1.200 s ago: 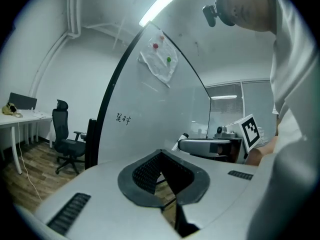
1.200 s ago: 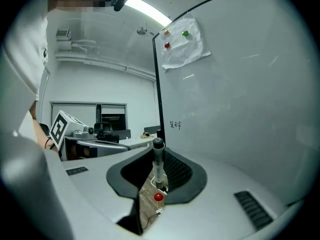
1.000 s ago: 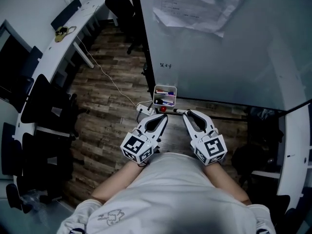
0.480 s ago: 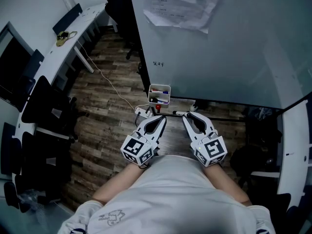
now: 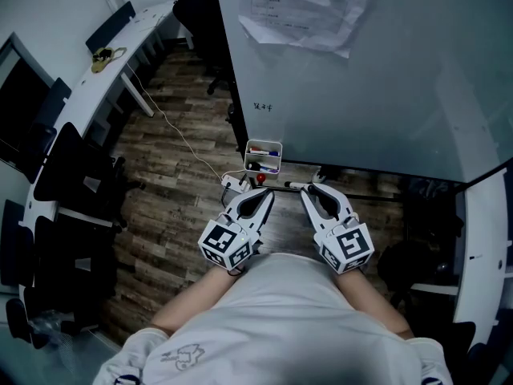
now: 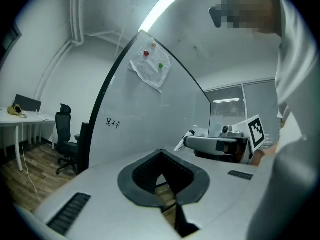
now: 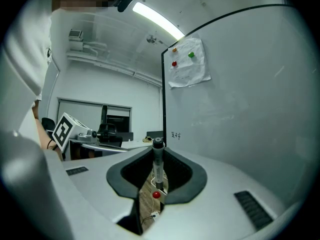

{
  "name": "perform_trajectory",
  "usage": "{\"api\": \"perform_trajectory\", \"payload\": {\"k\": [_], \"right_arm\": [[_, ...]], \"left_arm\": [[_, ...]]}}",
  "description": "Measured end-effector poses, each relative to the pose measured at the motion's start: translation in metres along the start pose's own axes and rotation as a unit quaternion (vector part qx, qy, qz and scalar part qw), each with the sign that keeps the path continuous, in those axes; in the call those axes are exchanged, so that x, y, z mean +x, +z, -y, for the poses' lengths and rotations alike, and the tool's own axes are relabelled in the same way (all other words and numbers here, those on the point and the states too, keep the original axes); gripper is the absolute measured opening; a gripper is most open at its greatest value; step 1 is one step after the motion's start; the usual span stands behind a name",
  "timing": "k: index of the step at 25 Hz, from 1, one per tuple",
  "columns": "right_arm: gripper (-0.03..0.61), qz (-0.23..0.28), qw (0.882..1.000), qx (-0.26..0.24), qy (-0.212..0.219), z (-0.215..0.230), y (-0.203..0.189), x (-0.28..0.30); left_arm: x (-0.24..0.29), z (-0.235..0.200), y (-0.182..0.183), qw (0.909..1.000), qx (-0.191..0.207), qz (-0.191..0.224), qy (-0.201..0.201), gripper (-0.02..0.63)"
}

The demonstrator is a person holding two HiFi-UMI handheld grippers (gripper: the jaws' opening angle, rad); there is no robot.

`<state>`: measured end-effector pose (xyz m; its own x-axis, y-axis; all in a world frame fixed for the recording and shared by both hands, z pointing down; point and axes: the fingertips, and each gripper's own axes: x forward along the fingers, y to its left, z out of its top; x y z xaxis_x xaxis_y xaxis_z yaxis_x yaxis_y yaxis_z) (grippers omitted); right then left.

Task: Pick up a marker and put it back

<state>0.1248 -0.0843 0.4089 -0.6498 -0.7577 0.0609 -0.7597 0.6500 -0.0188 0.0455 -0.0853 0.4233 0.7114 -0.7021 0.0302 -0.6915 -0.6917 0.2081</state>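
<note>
1. A white desk (image 5: 120,42) stands far left on the wood floor (image 5: 172,175).
2. The left gripper (image 5: 263,194) is held low, close to the person's body. Its jaws are closed together with nothing between them.
3. A small white tray (image 5: 264,143) hangs on the board, just past both grippers. A few pens (image 5: 263,165) lie in it.
4. The right gripper (image 5: 309,189) is beside the left one. Its jaws squeeze a marker (image 7: 158,170).
5. The marker stands up between the jaws, dark cap on top. It is near the tray but not in it.
6. The big board (image 5: 369,87) fills the right side. A wrinkled paper (image 5: 296,14) is stuck high on it.
</note>
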Motion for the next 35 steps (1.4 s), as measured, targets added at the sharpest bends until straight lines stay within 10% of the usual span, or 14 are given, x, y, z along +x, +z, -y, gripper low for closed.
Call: {"api": "perform_trajectory", "payload": {"k": [17,35], "right_arm": [[0.074,-0.030,0.999,0.022,-0.007,0.018,-0.020,0.084],[0.074,-0.079,0.990,0.063,-0.096,0.028,-0.040,0.182]], "left_arm": [[0.020,-0.080,0.003,0.9999,-0.008,-0.011,-0.010,0.005],[0.047,-0.181,0.012,0.9905,-0.026,-0.066,-0.118,0.005]]}}
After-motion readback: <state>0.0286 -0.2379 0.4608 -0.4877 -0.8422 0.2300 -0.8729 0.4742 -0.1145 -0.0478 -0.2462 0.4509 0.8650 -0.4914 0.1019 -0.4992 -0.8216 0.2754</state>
